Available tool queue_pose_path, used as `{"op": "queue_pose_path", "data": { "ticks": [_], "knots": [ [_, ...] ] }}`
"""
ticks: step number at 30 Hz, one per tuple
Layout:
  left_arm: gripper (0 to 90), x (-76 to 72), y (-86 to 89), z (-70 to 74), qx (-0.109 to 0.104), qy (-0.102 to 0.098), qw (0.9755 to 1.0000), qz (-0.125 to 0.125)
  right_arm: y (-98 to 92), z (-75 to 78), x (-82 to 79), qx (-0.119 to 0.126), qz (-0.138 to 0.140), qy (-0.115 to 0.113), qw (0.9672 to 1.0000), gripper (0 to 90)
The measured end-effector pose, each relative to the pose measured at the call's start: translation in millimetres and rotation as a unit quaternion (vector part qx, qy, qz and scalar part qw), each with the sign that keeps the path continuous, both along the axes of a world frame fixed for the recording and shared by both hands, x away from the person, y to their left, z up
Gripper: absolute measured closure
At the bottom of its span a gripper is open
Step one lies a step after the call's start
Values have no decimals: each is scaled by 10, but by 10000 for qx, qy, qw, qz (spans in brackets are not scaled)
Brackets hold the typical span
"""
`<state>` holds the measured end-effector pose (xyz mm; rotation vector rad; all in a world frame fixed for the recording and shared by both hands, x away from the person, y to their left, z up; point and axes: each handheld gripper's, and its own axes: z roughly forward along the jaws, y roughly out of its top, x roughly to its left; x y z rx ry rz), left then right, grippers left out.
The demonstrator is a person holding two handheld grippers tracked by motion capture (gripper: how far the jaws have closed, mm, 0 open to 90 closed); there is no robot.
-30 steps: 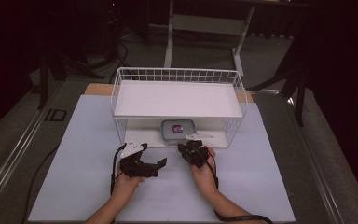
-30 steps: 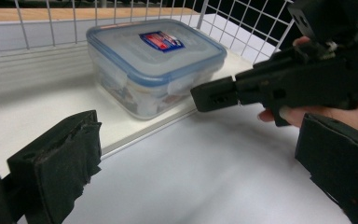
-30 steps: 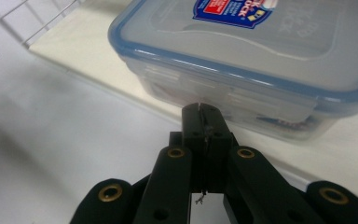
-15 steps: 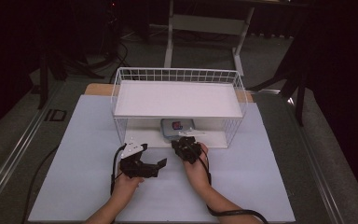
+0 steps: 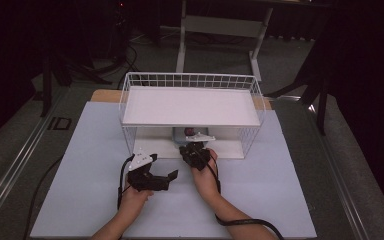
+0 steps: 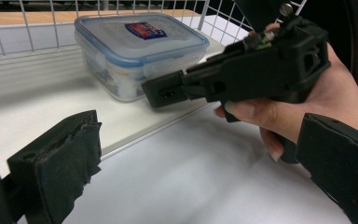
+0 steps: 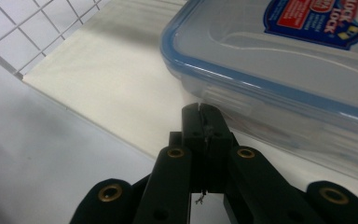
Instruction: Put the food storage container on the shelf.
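Container (image 6: 140, 51) sits on white shelf (image 5: 160, 147), dark room.

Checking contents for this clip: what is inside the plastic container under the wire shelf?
Through the plastic container's clear wall, pale whitish contents show, too blurred to identify. The blue-rimmed lid and its label cover the rest.

Beyond the grippers, a dark room with grey floor (image 5: 290, 60); a white-framed stand (image 5: 220, 25) stands far ahead, black tripod legs (image 5: 55, 75) off to either side, dim light overall
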<state>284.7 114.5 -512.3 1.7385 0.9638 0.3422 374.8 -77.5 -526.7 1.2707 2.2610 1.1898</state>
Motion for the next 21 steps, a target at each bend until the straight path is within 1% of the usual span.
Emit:
{"op": "queue_pose_path", "data": {
  "ticks": [2, 5, 7, 10, 11, 12, 13, 15, 18, 21],
  "knots": [
    [12, -3, -2, -3, -13, -1, 10000, -7, 26, -3, 28, -34, -1, -6, 10000, 893],
    [12, -10, -8, -7, 4, -22, 10000, -25, 25, -16, 26, -45, 16, -1, 10000, 893],
    [12, -10, -13, -9, 26, -12, 10000, -28, 19, -10, -14, -52, 73, -18, 10000, 888],
    [12, -3, -7, -11, -13, 10, 10000, -39, -19, 4, -86, -13, 167, -32, 9999, 877],
    [12, -3, -7, -11, -13, 10, 10000, -39, -19, 4, -86, -13, 167, -32, 9999, 877],
    [12, -5, -11, -9, -26, -28, 10000, -40, -41, 13, -112, 4, 196, -41, 9998, 874],
    [12, -6, -14, -5, 7, -65, 10000, -54, -87, 28, -157, 26, 188, -53, 9998, 854],
    [12, -10, -15, 7, -17, -133, 9998, -131, -153, 50, -211, 131, 207, -18, 9997, 807],
    [12, -15, -20, 36, -80, -229, 9994, -248, -258, 106, -293, 48, 240, -209, 9995, 781],
    [12, -20, -19, 75, -78, -294, 9991, -290, -382, 161, -328, 92, 184, -271, 9994, 746]
  ]
}}
